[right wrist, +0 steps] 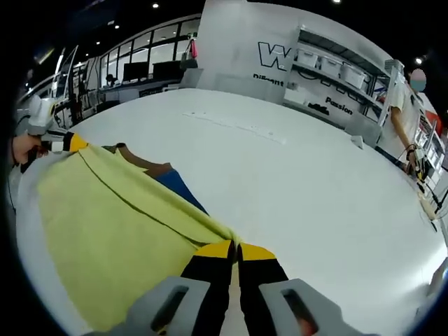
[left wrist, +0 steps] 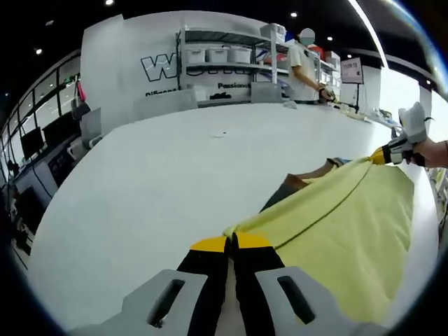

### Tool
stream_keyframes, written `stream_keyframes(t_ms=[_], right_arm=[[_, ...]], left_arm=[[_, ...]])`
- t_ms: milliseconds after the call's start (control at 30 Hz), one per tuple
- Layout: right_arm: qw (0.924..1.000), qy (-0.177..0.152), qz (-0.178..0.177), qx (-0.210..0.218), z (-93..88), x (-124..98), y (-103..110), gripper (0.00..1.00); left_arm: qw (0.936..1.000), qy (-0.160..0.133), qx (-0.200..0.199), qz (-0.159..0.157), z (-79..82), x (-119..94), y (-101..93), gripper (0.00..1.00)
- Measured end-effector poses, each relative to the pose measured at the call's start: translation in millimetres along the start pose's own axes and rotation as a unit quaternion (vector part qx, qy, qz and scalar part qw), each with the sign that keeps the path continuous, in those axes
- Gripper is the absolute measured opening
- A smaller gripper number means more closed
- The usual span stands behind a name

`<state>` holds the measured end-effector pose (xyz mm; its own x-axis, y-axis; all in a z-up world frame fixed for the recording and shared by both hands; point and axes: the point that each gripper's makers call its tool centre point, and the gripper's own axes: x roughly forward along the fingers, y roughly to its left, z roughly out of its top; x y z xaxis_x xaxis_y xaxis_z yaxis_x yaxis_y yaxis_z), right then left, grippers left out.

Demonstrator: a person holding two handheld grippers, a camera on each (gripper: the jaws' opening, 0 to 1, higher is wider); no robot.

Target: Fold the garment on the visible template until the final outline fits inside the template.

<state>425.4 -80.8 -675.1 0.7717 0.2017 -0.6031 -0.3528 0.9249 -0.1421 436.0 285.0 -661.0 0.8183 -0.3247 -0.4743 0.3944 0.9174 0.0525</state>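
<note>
A pale yellow garment (left wrist: 343,224) is stretched above the white table (left wrist: 161,175) between both grippers. My left gripper (left wrist: 231,241) is shut on one corner of it, jaws pressed together. The right gripper (left wrist: 386,155) shows at the right of the left gripper view, holding the far corner. In the right gripper view, my right gripper (right wrist: 235,248) is shut on the yellow garment (right wrist: 112,231), and the left gripper (right wrist: 70,143) pinches the opposite corner at the left. Under the cloth lie brown (right wrist: 150,168) and blue (right wrist: 178,185) patches; whether they are the template I cannot tell.
A person (left wrist: 304,70) stands at the far side of the table by shelves (left wrist: 224,56) with white bins. Chairs (left wrist: 87,126) and desks with monitors (right wrist: 143,70) line the room's edge. A thin line (right wrist: 238,127) is marked on the table.
</note>
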Motion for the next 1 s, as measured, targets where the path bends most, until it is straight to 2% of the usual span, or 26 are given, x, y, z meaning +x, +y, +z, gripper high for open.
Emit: stream_keyframes(t_ms=[67,133,167,233,300,333,367,400,467,567,600,667,700,833,867,900,933,967,1000], right_arm=[[0.9984,-0.056,0.009,0.001,21.0,-4,-2,0.10],[0.9976,-0.064,0.008,-0.023,26.6,-9,-4,0.16],[0.9970,-0.060,0.011,-0.048,27.0,-12,-4,0.15],[0.9948,-0.067,0.036,-0.067,29.4,-13,3,0.16],[0.9928,-0.057,0.055,-0.090,25.1,-14,7,0.18],[0.9922,-0.058,0.056,-0.095,25.8,-16,8,0.19],[0.9890,-0.065,0.061,-0.118,27.6,-17,10,0.22],[0.9868,-0.063,0.065,-0.134,26.7,-19,11,0.24],[0.9807,-0.051,0.072,-0.175,21.4,-20,13,0.24],[0.9752,-0.042,0.079,-0.202,16.7,-19,14,0.24],[0.9706,-0.036,0.075,-0.226,14.6,-18,13,0.26],[0.9692,-0.031,0.072,-0.234,12.4,-17,12,0.27],[0.9671,-0.012,0.071,-0.244,6.2,-16,9,0.26],[0.9601,-0.010,0.073,-0.270,5.5,-13,8,0.22],[0.9559,-0.008,0.073,-0.284,5.9,-12,8,0.21],[0.9500,-0.004,0.072,-0.304,6.5,-11,8,0.21],[0.9447,-0.006,0.075,-0.319,7.8,-10,9,0.21],[0.9421,-0.007,0.073,-0.327,9.3,-9,9,0.20],[0.9408,-0.005,0.073,-0.331,9.5,-8,10,0.18]], left_arm=[[0.9984,-0.034,0.044,-0.001,15.3,-5,-0.9,0.04],[0.9970,-0.047,0.060,-0.012,23.5,-10,-4.3,0.07],[0.9950,-0.054,0.080,-0.025,29.0,-13,-7.1,0.10],[0.9907,-0.050,0.121,-0.037,31.7,-17,-9.0,0.14],[0.9772,-0.049,0.198,-0.059,34.8,-21,-14.6,0.20],[0.9737,-0.046,0.213,-0.067,34.0,-21,-16.6,0.23],[0.9628,-0.032,0.255,-0.083,29.5,-23,-20.3,0.26],[0.9555,-0.022,0.280,-0.091,25.3,-23,-22.3,0.28],[0.9343,0.012,0.343,-0.095,11.7,-25,-21.2,0.28],[0.9296,0.026,0.355,-0.095,5.7,-24,-20.1,0.26],[0.9294,0.018,0.354,-0.103,5.3,-24,-23.2,0.28],[0.9288,0.021,0.356,-0.101,3.8,-22,-20.8,0.28],[0.9228,0.024,0.372,-0.098,2.6,-21,-18.1,0.27],[0.9177,0.029,0.383,-0.102,0.6,-15,-17.3,0.26],[0.9157,0.030,0.388,-0.101,0.4,-13,-16.7,0.25],[0.9089,0.031,0.404,-0.097,1.7,-12,-15.5,0.24],[0.9061,0.033,0.409,-0.103,1.4,-11,-16.3,0.25],[0.9042,0.033,0.413,-0.104,0.6,-9,-15.2,0.24],[0.8993,0.037,0.422,-0.109,0.2,-8,-15.4,0.24]])
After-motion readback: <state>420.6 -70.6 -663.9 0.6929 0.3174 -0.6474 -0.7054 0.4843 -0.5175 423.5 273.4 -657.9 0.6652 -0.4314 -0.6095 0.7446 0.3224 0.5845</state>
